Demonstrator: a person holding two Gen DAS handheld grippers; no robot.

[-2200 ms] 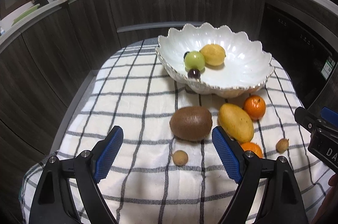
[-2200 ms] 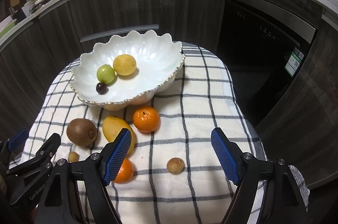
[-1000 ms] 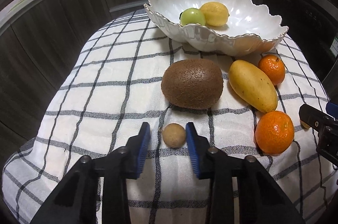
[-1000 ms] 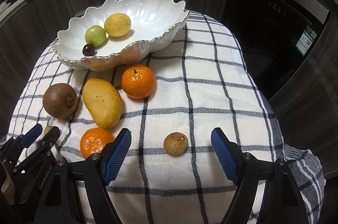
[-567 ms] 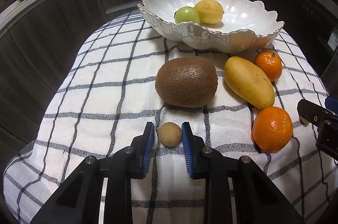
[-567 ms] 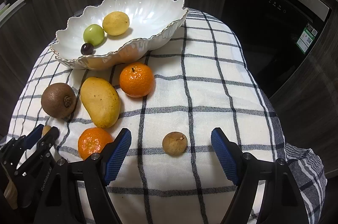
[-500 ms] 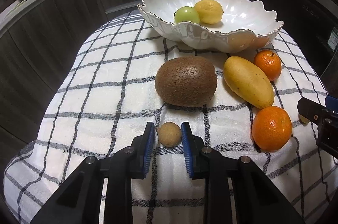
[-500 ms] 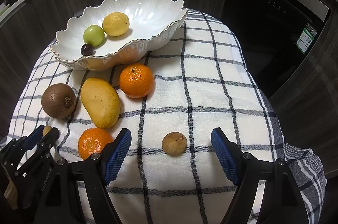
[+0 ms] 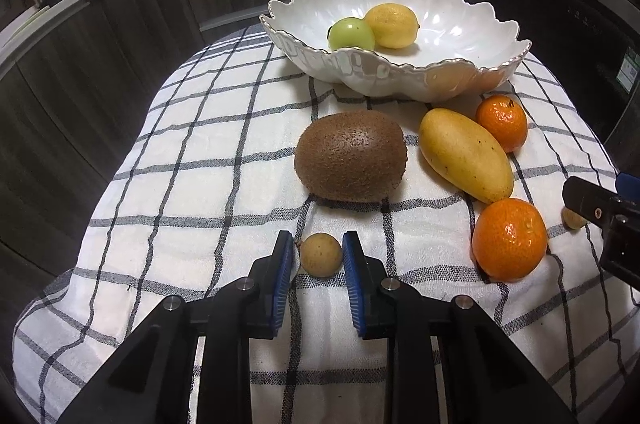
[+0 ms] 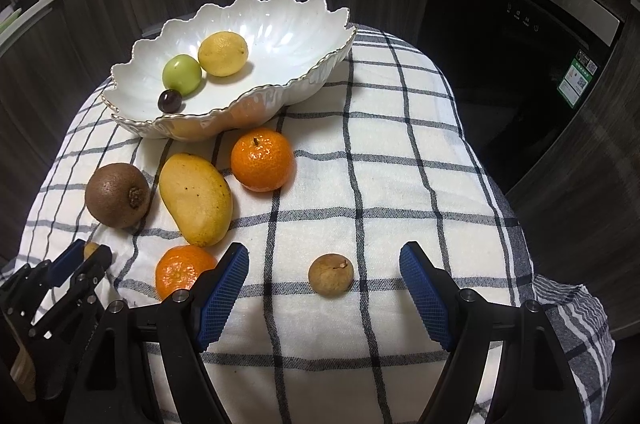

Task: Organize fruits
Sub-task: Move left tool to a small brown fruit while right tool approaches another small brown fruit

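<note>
My left gripper (image 9: 317, 256) is shut on a small tan longan (image 9: 321, 254) that rests on the checked cloth (image 9: 192, 151). A brown kiwi (image 9: 351, 155), a yellow mango (image 9: 464, 153) and two mandarins (image 9: 509, 239) (image 9: 501, 122) lie beyond it. The white scalloped bowl (image 9: 472, 79) holds a green fruit (image 9: 351, 33) and a lemon (image 9: 391, 25); the right wrist view also shows a dark grape (image 10: 169, 101) in it. My right gripper (image 10: 322, 288) is open, its fingers on either side of a second longan (image 10: 330, 274), not touching it.
The cloth covers a small rounded table whose edges (image 10: 520, 224) drop off on all sides. Dark cabinet fronts (image 9: 120, 35) curve behind it, and a dark appliance (image 10: 520, 35) stands to the right. The left gripper shows at the lower left of the right wrist view (image 10: 84, 260).
My left gripper came down to the small longan and closed from wide open to pinching it. My right gripper moved in closer over the second longan and stayed open.
</note>
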